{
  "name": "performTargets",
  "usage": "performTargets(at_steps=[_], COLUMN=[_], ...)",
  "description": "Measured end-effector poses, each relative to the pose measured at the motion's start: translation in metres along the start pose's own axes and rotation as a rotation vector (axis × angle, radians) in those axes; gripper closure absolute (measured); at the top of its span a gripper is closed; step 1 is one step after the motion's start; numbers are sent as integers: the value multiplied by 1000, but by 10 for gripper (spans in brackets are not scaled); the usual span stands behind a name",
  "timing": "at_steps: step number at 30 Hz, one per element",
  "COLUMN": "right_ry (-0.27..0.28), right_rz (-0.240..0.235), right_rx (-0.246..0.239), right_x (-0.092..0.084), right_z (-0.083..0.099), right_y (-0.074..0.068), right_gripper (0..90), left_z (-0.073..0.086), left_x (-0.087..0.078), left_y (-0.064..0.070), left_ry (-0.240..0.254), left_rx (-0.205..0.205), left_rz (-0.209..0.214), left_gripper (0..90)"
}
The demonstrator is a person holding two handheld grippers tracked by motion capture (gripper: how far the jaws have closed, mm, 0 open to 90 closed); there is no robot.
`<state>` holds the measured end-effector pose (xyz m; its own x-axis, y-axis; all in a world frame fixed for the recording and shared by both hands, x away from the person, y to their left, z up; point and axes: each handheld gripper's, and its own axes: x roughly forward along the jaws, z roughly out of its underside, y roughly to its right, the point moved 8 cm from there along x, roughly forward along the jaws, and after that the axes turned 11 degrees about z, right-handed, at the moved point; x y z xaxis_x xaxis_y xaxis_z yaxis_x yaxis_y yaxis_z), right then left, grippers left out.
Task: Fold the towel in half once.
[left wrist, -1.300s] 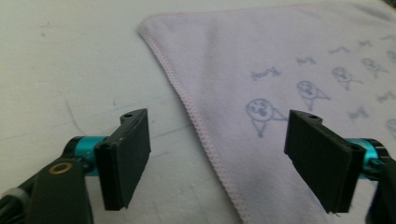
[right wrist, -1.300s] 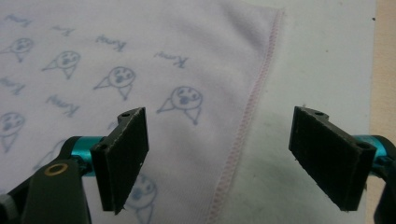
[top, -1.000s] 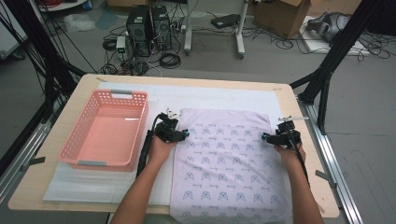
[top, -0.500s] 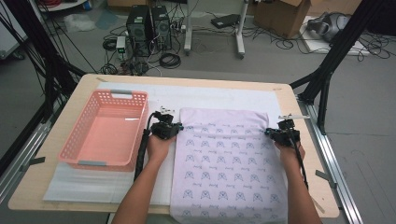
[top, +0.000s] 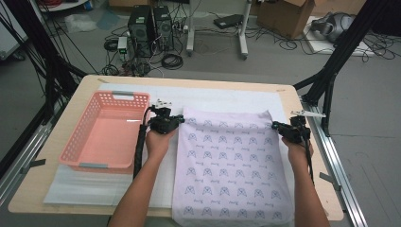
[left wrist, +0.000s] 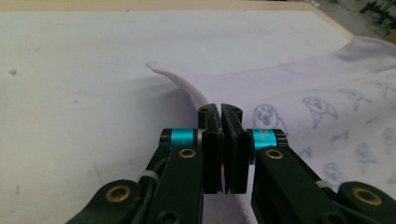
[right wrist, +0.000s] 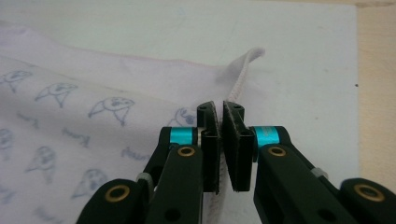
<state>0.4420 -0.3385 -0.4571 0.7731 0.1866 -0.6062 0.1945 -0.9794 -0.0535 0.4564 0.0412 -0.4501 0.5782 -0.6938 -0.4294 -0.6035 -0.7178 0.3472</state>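
The left claw [top: 171, 124] and the right claw [top: 282, 129] are each clamping shut on a far corner of the printed cloth [top: 231, 165] lying flat on the surface [top: 66, 101], probably so its far edge is rising evenly for folding.

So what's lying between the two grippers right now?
In the high view, the patterned cloth spans from left gripper to right gripper, each clamped on a far corner.
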Motion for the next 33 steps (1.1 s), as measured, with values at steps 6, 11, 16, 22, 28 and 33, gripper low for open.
performTargets(at_steps=[6, 11, 16, 22, 28, 33], right_ry=[26, 40, 63, 67, 73, 60], right_rz=[-45, -75, -111, -139, -160, -166], right_rx=[-9, -25, -42, -64, -75, -86], right_x=[-17, -34, -53, -75, -95, -112], right_z=[3, 9, 17, 33, 51, 75], right_y=[-1, -5, -12, -17, -23, -26], right_gripper=[852, 852, 851, 848, 848, 848], left_z=[4, 10, 21, 37, 59, 83], left_x=[-14, -28, -42, -60, -72, -84], left_y=[10, 25, 44, 57, 68, 77], left_ry=[15, 21, 16, 24, 4, -15], left_rx=[4, 41, 80, 96, 115, 123], left_rz=[49, 78, 113, 143, 164, 179], left_gripper=[867, 866, 866, 866, 864, 864])
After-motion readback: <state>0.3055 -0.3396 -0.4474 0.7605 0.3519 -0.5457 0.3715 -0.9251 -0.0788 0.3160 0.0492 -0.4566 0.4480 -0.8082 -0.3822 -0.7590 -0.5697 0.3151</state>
